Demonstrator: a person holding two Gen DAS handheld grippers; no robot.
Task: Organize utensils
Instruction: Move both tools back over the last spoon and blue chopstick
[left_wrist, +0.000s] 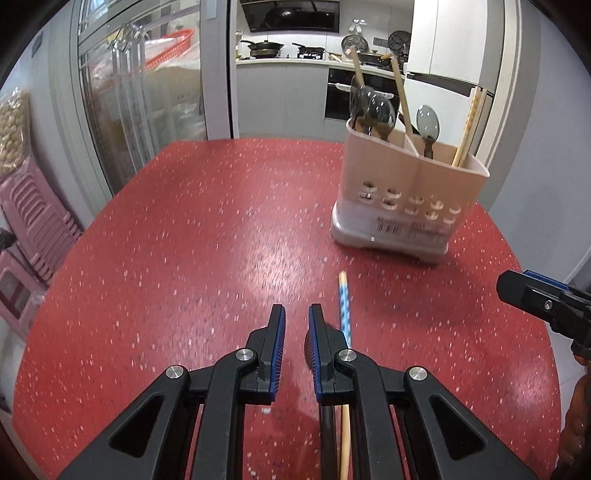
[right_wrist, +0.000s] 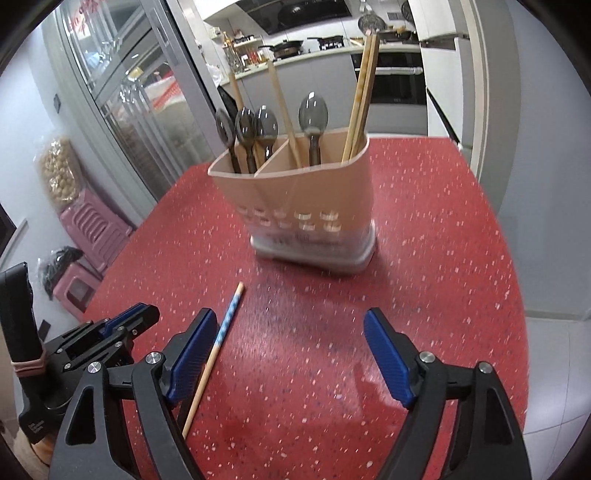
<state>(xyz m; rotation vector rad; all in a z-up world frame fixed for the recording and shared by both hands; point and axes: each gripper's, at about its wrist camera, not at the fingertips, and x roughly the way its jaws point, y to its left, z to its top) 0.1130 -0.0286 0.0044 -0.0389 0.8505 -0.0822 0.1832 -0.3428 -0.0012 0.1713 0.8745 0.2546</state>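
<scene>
fingers of the right gripper (right_wrist: 291, 354) stand wide apart with nothing between them, the lone chopstick (right_wrist: 218, 339) lying just outside its left pad, so the spread looks meant to straddle it. left gripper (left_wrist: 297, 332) has its fingers drawn near together on nothing, the same chopstick just off to one side on the red bench (right_wrist: 424, 258). further back on the bench stands the holder (right_wrist: 306, 206), spoons (right_wrist: 255, 125) on one side, chopsticks (right_wrist: 360, 99) on the other: likely where this stray one belongs.
</scene>
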